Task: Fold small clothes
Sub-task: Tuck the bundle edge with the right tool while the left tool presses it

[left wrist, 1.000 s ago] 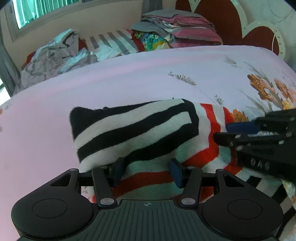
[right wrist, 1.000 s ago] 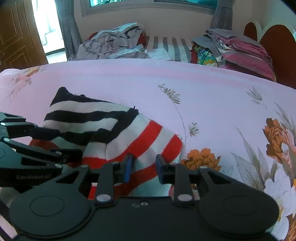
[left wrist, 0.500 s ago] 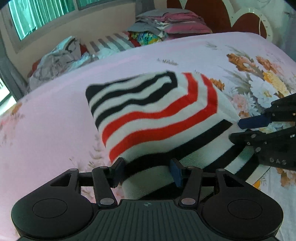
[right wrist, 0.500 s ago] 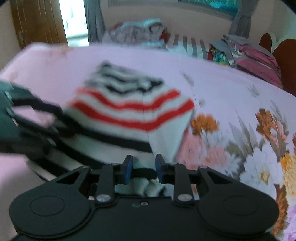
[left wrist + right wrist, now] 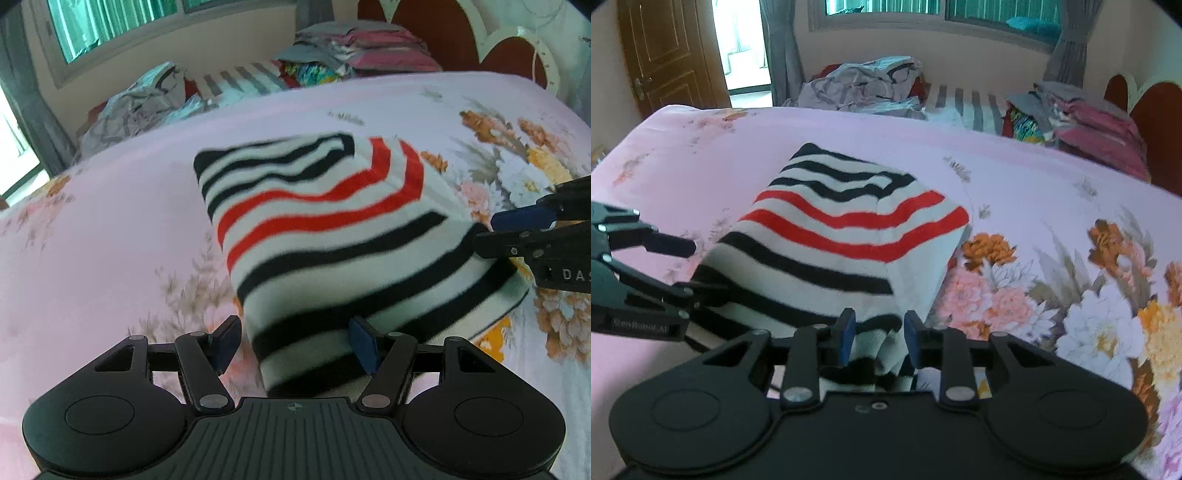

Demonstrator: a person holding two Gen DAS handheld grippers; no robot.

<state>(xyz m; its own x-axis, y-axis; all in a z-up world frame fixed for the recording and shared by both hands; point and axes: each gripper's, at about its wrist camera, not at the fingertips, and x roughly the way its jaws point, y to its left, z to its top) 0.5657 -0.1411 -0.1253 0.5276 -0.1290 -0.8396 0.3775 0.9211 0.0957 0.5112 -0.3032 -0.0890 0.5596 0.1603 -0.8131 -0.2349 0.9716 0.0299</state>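
Item: a knitted garment [image 5: 325,229] in white with black and red stripes, lying folded over itself on a pink bedsheet [image 5: 110,221] printed with flowers.

Change noted: a second earlier the garment lay flatter, its black-striped part uppermost at the far left and its red bands near the grippers. The near edge has since been carried over, so the red bands are now seen at mid-height and black stripes at the near side. One fold is judged as laid or nearly laid; release and smoothing are judged the steps remaining.

Left gripper [image 5: 295,343]: its jaws are opening. The near left corner of the garment is between them, but the left blue pad is clear of the cloth. Contact at the right pad cannot be told.

Right gripper [image 5: 877,338]: closed on a bunched hem of the garment, the cloth being pinched between both blue pads. This corner is therefore still held.

Position: the garment is at the middle of the bed, near both grippers, the right gripper [image 5: 535,236] at its right edge.

Surroundings: a crumpled grey heap of clothes [image 5: 864,86] at the far left, a striped grey and white cloth [image 5: 967,105] beside it, and a stack of folded pink and grey clothes [image 5: 1082,125] at the far right, before a red and white headboard [image 5: 461,40]. A wooden door [image 5: 665,51] is at the far left.

Obstruction: none seen on the sheet near the garment.
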